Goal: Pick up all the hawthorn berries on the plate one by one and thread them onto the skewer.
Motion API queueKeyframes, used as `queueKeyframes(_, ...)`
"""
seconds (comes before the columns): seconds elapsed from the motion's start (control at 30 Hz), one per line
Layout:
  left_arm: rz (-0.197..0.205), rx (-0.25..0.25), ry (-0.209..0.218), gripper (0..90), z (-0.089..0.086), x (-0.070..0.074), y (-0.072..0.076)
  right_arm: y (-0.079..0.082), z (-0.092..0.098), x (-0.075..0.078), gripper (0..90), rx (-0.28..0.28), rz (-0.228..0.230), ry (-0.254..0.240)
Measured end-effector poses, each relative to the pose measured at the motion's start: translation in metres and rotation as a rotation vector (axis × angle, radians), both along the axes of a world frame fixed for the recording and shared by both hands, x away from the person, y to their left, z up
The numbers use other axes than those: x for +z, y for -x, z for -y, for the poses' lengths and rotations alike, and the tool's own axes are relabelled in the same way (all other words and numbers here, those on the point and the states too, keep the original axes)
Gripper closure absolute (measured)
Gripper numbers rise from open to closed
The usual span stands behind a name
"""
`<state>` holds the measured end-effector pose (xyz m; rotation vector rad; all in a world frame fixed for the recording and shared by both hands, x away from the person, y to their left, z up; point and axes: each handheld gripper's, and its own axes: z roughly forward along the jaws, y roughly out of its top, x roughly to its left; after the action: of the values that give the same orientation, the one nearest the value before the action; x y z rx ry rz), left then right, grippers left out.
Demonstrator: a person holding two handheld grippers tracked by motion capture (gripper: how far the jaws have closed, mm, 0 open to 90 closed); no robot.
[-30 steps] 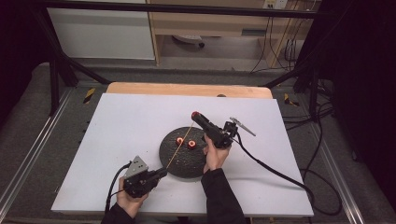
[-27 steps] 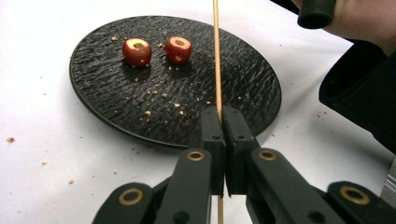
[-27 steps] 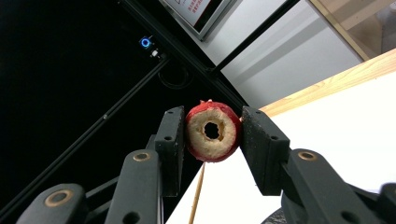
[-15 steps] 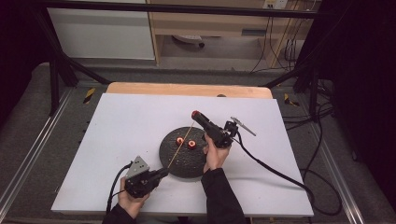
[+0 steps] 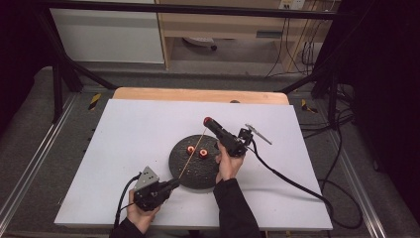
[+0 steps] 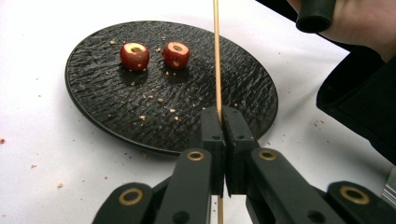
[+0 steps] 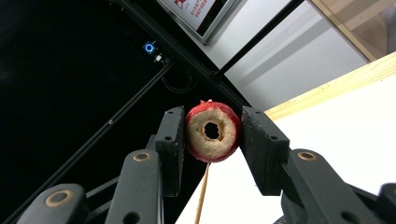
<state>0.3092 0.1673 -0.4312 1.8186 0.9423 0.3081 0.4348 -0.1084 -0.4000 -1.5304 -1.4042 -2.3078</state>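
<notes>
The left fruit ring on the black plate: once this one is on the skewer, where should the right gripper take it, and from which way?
Across its red outer skin, coming from above: the left fruit ring lies hole-up on the black plate. Set one jaw in the narrow gap to its neighbour, leaving the hole clear.

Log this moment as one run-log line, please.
left gripper: shut on skewer | right gripper: shut on cored red fruit at skewer tip | plate: two fruits left

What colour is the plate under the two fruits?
Black, with a rough, rippled surface; the plate shows best in the left gripper view.
</notes>
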Motion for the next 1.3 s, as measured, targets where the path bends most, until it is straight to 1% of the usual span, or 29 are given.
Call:
queueKeyframes(0.27,0.001,-0.002,0.003,87.9,0.0013,-0.0003,0.0004,-0.0005,-0.0001,-0.0002,61.8,-0.001,-0.002,-0.009)
queueKeyframes(0.4,0.004,-0.006,0.001,87.9,0.0038,-0.0007,0.0015,-0.0016,-0.0003,-0.0015,61.8,0.003,-0.012,-0.028)
queueKeyframes(0.63,0.007,0.005,0.002,87.9,0.0036,-0.0009,0.0018,-0.0019,0.0011,0.0002,61.9,0.019,-0.034,-0.073)
queueKeyframes(1.03,0.014,0.012,0.019,87.9,0.0036,-0.0002,0.0020,-0.0011,0.0018,0.0020,61.9,0.021,-0.042,-0.103)
queueKeyframes(1.1,0.023,0.010,0.018,87.9,0.0041,-0.0001,0.0025,-0.0009,0.0014,0.0014,61.9,0.021,-0.041,-0.104)
queueKeyframes(1.17,0.022,0.010,0.012,87.9,0.0050,-0.0002,0.0025,-0.0007,0.0009,0.0006,61.9,0.024,-0.041,-0.108)
queueKeyframes(1.3,0.022,0.014,0.015,87.9,0.0063,-0.0009,0.0024,0.0002,0.0005,-0.0001,61.9,0.028,-0.041,-0.120)
